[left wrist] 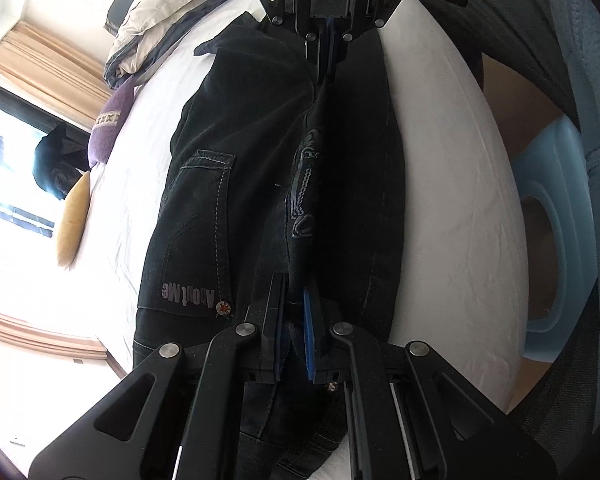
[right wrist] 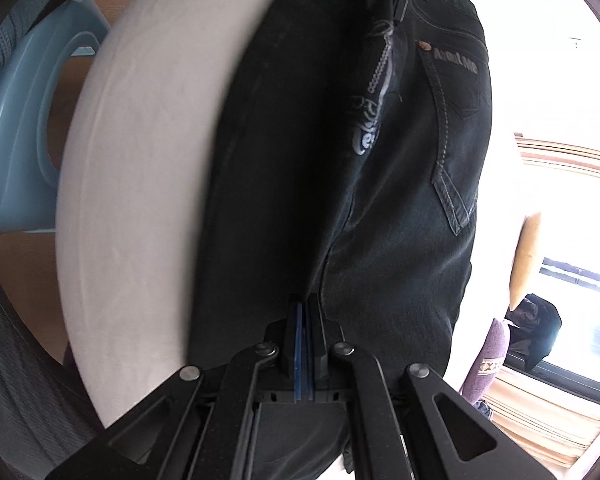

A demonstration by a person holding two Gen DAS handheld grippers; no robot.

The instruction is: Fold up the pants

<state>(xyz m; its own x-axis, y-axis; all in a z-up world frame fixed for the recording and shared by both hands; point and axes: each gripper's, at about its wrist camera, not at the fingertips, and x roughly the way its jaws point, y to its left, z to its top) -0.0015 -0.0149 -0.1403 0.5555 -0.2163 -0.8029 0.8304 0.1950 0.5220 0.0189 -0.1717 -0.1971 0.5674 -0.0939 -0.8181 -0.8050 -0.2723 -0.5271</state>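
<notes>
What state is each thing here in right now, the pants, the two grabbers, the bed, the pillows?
Pants: dark jeans lying on the bed, partly folded lengthwise, one edge pinched up.
Left gripper: shut on the pants near the waistband.
Right gripper: shut on the pants at the far end.
Bed: covered by a white sheet, slightly wrinkled.
Pillows: piled untidily at the far end.

White bed (left wrist: pixel 452 184) w/ plain sheet; folded grey-beige quilt (left wrist: pixel 160 20) at far end. Purple cushion (left wrist: pixel 108 128) and tan cushion (left wrist: pixel 74 220) along window side, black bundle (left wrist: pixel 54 164) on sill by window (left wrist: pixel 4 176), beige curtains (left wrist: pixel 44 60) above. Other side of bed: light blue plastic stool (left wrist: pixel 556 240) on brown floor (right wrist: pixel 28 272)
</notes>
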